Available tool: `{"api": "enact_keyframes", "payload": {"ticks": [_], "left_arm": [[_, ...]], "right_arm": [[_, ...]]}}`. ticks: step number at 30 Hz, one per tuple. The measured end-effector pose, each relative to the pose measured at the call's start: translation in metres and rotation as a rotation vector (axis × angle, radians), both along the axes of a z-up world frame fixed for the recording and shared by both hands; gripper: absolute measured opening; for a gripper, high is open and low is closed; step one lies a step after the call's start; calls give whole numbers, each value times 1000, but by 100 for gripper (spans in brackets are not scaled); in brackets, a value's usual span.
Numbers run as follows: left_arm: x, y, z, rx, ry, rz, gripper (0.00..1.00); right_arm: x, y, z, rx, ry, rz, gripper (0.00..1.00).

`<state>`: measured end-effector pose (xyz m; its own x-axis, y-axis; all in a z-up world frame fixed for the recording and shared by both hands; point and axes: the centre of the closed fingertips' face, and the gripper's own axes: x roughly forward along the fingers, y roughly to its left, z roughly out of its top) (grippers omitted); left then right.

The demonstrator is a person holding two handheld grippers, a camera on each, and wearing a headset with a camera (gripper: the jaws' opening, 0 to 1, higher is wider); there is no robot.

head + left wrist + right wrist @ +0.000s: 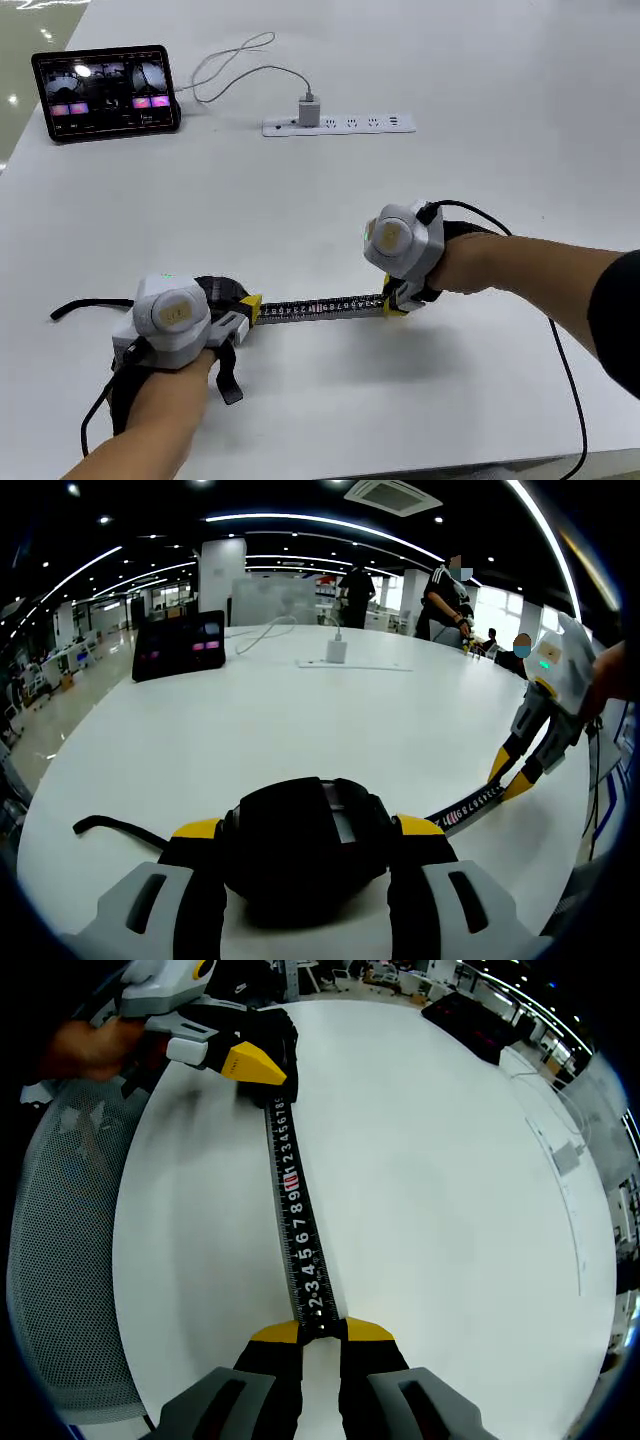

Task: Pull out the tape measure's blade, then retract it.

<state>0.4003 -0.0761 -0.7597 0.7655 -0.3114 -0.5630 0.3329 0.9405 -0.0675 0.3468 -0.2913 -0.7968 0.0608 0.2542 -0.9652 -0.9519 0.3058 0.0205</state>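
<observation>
Head view first: the left gripper (243,312) sits low on the white table (450,200), forearm coming in from the bottom edge, jaws squeezed on the black case (222,292) of the tape measure. I'd say that's to pin the body down so it can't slide while the other end gets tugged. The right gripper (394,302) is off to the right, forearm reaching in from the frame's right side, wrist cocked so the jaws point down at the table, nipping the far end of the blade (320,307). The blade lies flat between them, only a short stretch out. A tablet (105,90) and a power strip (340,124) sit well back, out of the way. Left gripper view: the case (310,845) is wedged between the two yellow-tipped jaws, clamped from both sides, its strap (110,828) trailing on the table, and the blade (470,805) runs off toward the other gripper. Right gripper view: the yellow tips are pressed together on the blade's (297,1220) tip, which runs straight and apparently taut back to the case (270,1025). My guess is it's either mid-pull or about to be fed back in.
</observation>
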Motion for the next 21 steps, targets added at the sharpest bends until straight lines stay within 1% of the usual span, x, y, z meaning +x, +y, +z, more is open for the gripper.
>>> {"api": "enact_keyframes", "payload": {"ticks": [7, 21], "left_arm": [[0, 0, 0, 0, 1, 0, 61], [0, 0, 0, 0, 1, 0, 61]], "right_arm": [[0, 4, 0, -1, 3, -11, 9], [1, 12, 0, 5, 4, -5, 9]]}}
